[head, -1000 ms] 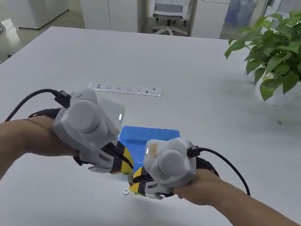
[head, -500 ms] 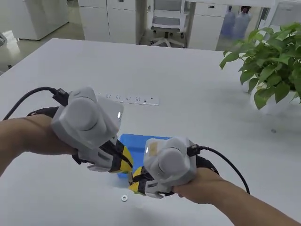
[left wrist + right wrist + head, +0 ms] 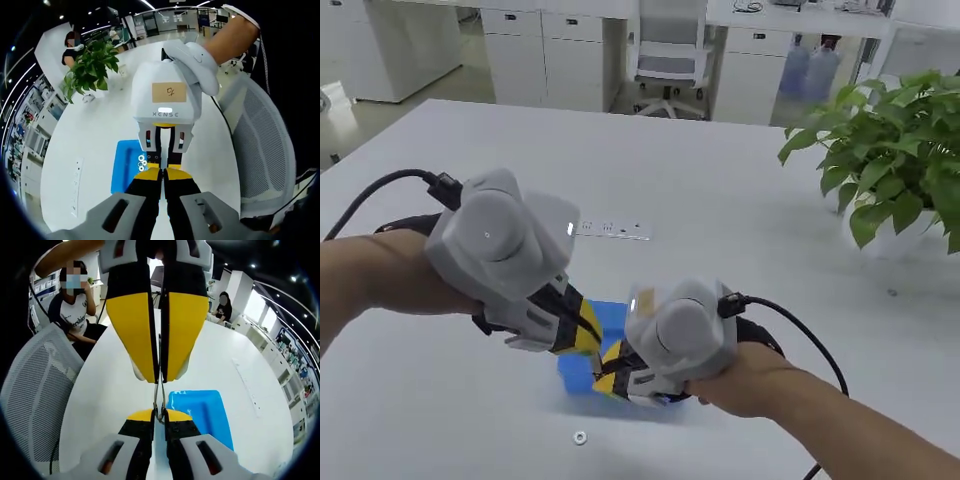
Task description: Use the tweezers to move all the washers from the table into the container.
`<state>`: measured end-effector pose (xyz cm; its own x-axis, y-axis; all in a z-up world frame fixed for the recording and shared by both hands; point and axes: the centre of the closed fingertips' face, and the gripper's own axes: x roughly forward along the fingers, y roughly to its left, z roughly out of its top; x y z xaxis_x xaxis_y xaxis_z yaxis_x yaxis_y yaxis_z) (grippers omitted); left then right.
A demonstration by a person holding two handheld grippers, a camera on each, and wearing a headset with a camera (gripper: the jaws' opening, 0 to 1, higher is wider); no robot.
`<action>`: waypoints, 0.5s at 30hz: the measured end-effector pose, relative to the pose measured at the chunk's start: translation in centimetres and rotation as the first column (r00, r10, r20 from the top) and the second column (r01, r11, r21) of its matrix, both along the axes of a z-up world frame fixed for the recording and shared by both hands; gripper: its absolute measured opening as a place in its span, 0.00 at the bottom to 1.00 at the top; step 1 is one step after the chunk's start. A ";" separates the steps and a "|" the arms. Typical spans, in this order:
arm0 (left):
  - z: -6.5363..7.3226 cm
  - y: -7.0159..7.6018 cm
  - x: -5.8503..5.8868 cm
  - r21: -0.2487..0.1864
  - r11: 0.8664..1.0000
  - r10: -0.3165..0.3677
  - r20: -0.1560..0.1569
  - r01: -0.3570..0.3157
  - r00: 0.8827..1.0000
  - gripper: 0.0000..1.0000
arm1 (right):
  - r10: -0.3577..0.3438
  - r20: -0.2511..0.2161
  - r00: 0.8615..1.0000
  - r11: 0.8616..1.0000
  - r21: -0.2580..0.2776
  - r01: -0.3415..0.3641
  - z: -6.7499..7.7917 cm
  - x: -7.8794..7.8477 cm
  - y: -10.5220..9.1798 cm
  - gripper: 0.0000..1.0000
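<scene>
blue plastic container [image 3: 578, 370] lies under my left gripper [image 3: 582, 335] and right gripper [image 3: 610, 376], both pinched on thin metal tweezers [image 3: 159, 387]: a regrip, i judge. next, the small silver washer [image 3: 580, 437] at its six o'clock.

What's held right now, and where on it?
The tweezers, by both grippers: the right gripper pinches one end, the left gripper the other, a short stretch bare between.

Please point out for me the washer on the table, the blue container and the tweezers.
washer [image 3: 580, 437], head view, on its ring.
container [image 3: 200, 412], right gripper view, on its bare blue floor.
tweezers [image 3: 159, 392], right gripper view, on the bare metal stem.
</scene>
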<state>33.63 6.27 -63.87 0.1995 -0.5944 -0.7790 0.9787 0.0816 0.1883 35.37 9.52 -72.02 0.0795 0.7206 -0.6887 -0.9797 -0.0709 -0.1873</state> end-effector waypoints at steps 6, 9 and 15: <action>0.3 0.1 0.9 -0.004 1.000 0.000 0.013 0.000 1.000 0.05 | -0.004 0.014 1.000 1.000 0.001 0.004 0.4 0.9 0.0 0.09; 0.2 0.1 1.5 -0.007 1.000 -0.001 0.019 0.001 1.000 0.05 | -0.008 0.020 1.000 1.000 0.001 0.008 0.4 1.5 -0.1 0.09; -0.2 0.0 2.6 -0.009 1.000 -0.001 0.020 0.001 1.000 0.05 | -0.016 0.023 1.000 1.000 0.001 0.016 0.1 2.4 -0.3 0.09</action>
<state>36.21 6.26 -64.02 0.2145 -0.6019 -0.7692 0.9748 0.0826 0.2072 37.76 9.22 -71.92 0.1074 0.7197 -0.6859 -0.9761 -0.0546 -0.2102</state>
